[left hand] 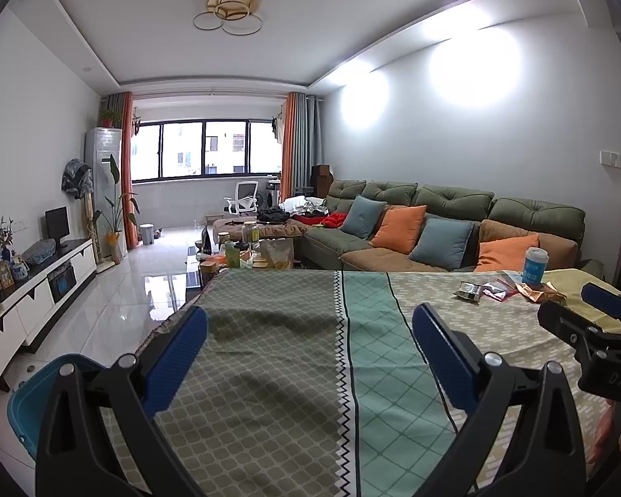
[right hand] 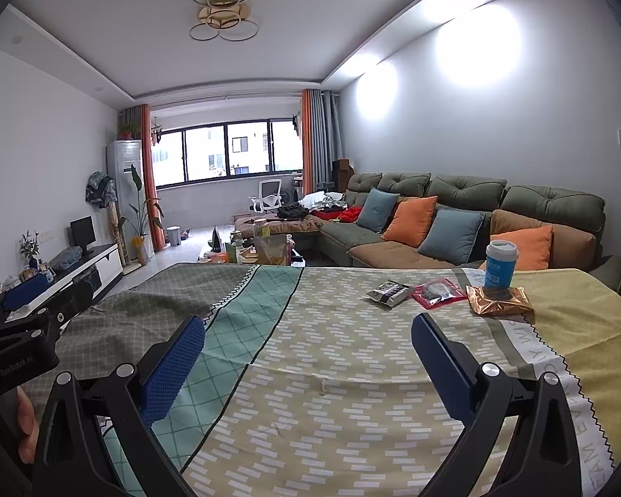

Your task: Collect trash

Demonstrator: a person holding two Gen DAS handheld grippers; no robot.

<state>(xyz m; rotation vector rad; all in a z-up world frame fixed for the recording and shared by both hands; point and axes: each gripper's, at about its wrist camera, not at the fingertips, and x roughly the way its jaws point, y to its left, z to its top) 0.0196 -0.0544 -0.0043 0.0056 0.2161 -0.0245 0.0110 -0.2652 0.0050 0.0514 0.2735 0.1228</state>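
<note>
Foil wrappers, three [right hand: 389, 292], one blue cup [right hand: 500, 264], left gripper [left hand: 309, 331] spread apart, right gripper [right hand: 308, 341] likewise

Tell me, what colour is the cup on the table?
The cup is blue with a white lid, clearest in the right wrist view.

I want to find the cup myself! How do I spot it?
Look at the patterned cloth-covered table, far right side in front of the green sofa. Three flat wrappers lie there; the blue-and-white paper cup with a lid stands upright on the crinkly gold wrapper, the only tall thing there.
</note>
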